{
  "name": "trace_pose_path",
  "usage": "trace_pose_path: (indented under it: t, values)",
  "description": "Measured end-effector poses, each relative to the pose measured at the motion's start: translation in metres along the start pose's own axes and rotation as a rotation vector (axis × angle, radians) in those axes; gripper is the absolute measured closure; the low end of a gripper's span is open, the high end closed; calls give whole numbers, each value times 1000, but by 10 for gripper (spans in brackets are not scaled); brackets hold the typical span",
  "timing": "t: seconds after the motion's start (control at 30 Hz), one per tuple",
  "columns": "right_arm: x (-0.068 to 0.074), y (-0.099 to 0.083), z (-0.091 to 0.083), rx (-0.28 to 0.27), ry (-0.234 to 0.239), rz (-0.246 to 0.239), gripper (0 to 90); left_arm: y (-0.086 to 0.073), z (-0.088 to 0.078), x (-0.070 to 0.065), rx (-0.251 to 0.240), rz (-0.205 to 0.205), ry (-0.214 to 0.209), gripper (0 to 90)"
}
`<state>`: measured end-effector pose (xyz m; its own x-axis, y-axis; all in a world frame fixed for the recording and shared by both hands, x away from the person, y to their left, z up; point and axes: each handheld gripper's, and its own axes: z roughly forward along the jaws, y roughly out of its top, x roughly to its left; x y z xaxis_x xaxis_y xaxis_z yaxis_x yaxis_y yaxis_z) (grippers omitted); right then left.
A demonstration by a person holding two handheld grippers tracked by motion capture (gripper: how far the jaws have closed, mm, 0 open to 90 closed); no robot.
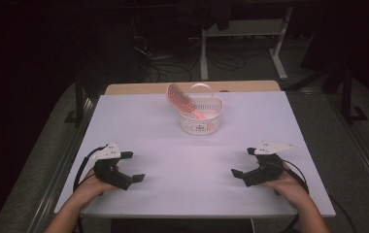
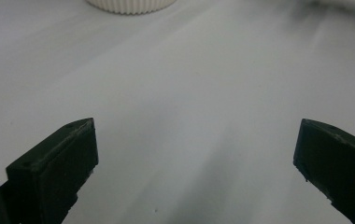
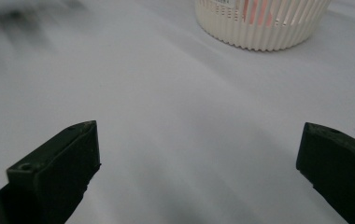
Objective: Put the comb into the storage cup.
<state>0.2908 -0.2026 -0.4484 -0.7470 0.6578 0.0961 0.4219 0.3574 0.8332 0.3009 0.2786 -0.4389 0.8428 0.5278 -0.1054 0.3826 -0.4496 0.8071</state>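
1. We see our left hand-held gripper (image 1: 131,166) and right hand-held gripper (image 1: 243,161) low over the near white surface (image 1: 182,160), jaws spread wide, gripping nothing.
2. Farther off, mid-surface, stands the white basket (image 1: 201,119); a pink hairbrush (image 1: 180,98) leans in it, head above the rim.

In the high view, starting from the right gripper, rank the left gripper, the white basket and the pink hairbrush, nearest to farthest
From the right gripper:
1. White basket, mid-table.
2. Pink hairbrush, leaning out the basket's far left rim.
3. Left gripper, near left edge.
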Motion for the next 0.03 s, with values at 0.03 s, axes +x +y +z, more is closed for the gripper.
trace_pose_path:
  t: [0.03]
  values:
    - [0,-1,0,5,-3,0,0,-1,1,1,17,-3,0,0]
